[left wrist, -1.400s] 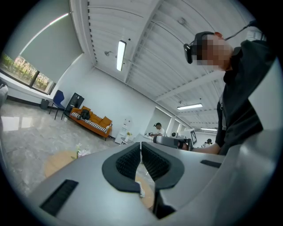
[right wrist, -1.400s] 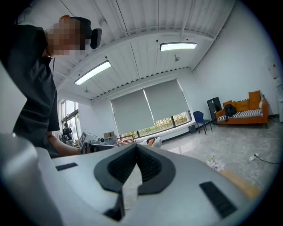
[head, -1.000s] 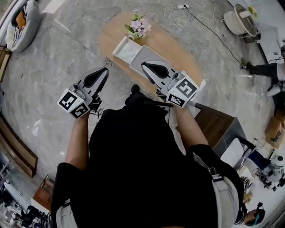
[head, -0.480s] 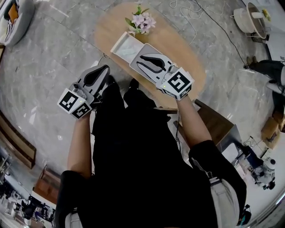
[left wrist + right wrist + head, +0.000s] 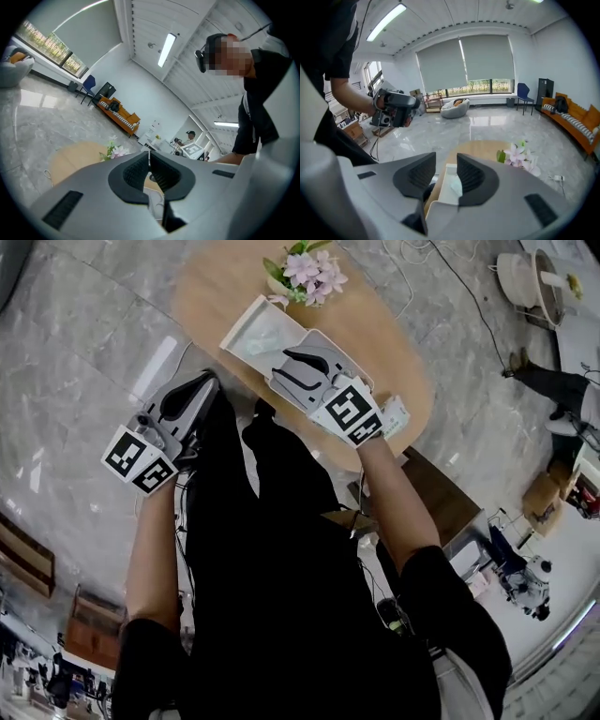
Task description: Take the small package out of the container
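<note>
**Over the container: right tool now wide, reach begun**

Right tool: the jaws have just been opening and now stand wide, with nothing between the pads. A second ago they were together. The tool has come down from near the counter's front edge and sits low over a grey tray, tips aimed at the container.

Left tool: jaws together and empty, off the counter, beside the person's body.

Reading: pre-grasp is set, the pick is not yet made.

Small package: it lies flat on the container's floor, seen through the right tool's gap and apart from the pads. It is pale, thin and slightly crumpled. It looks like soft film, probably light and liable to slide.

Flowers stand just beyond the container.
</note>
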